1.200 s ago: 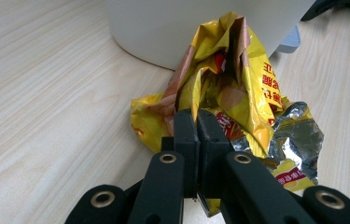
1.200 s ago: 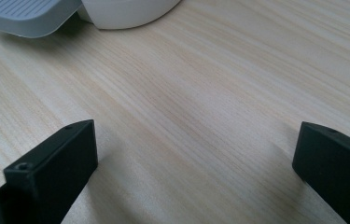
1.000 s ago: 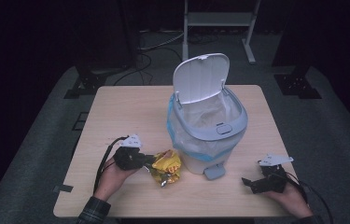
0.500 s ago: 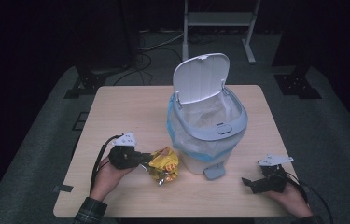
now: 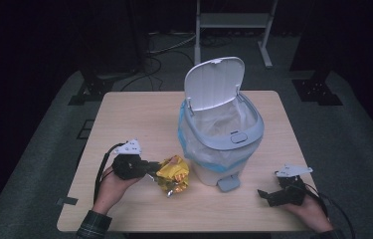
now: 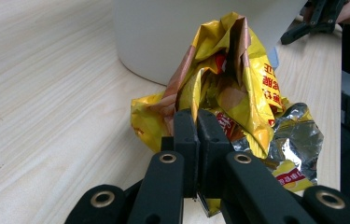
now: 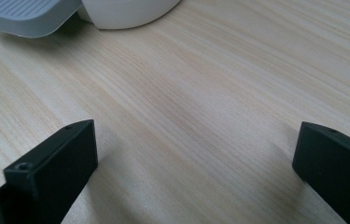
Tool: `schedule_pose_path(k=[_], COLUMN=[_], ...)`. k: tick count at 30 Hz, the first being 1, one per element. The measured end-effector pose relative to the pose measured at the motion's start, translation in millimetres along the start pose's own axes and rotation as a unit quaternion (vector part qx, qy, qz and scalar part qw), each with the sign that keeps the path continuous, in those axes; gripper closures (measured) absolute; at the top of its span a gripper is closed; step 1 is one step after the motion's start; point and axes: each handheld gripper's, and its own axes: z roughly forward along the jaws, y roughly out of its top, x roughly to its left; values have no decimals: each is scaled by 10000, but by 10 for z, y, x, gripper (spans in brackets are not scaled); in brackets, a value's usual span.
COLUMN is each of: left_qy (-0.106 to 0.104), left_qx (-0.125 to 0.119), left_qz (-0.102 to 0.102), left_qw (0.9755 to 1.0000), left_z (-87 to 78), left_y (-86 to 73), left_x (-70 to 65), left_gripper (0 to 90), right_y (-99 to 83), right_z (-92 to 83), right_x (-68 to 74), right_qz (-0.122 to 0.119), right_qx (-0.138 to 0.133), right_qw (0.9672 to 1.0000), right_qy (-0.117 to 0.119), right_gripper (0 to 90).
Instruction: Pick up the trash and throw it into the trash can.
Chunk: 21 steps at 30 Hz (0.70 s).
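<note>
While the wooden table takes up the middle of the high view, the biggest thing on it is a white bin with a grey-blue rim, just right of the middle. Its lid stands up and open at the back. A thin clear bag lines the bin and folds over the rim. What lies at the bottom of the bag cannot be seen. A small grey foot pedal sticks out at the front of the bin, low in the frame.

A crumpled yellow chip bag lies on the table just left of the bin, right beside its white wall. The left gripper is at the lower left of the frame, and its jaws are squeezed tight on one edge of the chip bag. The right gripper rests on the table at the lower right, well apart from the chip bag, with its jaws spread wide and nothing between them.

From up close, the left gripper view shows more: the chip bag has red print and a shiny silver inside, and the two black jaws meet on its fold. The right gripper view shows bare wood grain between its jaws, with the pedal and the round bottom of the bin at the upper left.
</note>
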Motion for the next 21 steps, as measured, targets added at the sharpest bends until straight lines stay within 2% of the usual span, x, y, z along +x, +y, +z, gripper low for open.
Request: schedule_pose_path(k=[21], left_qy=[-20], left_qx=[-172], left_qz=[-37], left_qw=[9998], left_z=[-139], left_y=[53], left_x=[-10], left_gripper=[883], right_y=[0], right_z=[0], right_x=[0], right_qz=[-1], right_qx=[1], right_qw=[10000], right_qy=[-1], right_gripper=[0])
